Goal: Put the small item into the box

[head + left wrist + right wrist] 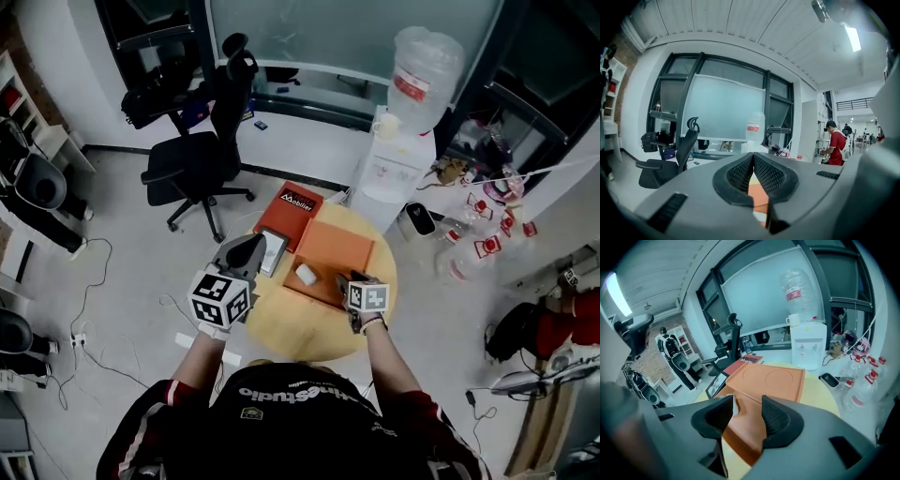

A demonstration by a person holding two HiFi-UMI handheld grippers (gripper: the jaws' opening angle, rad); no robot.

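the small item [734,405] shows only as a white sliver behind the right gripper's [746,411] jaws.

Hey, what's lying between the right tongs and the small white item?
Nothing but bare floor of the orange box. The head view shows that stretch clear between the right tongs and the small white item.

Box [339,251]: orange, flat, lying open on the round table [281,328]. The lid is folded back flat on the far side, and its inner face has two shallow round recesses, clear in the right gripper view [774,379]. The near half faces up.

Small item [306,274]: white, roughly blocky, lying in the near half of the box at its left side. In the right gripper view only a white sliver [736,408] of it shows. Can't tell its exact shape.
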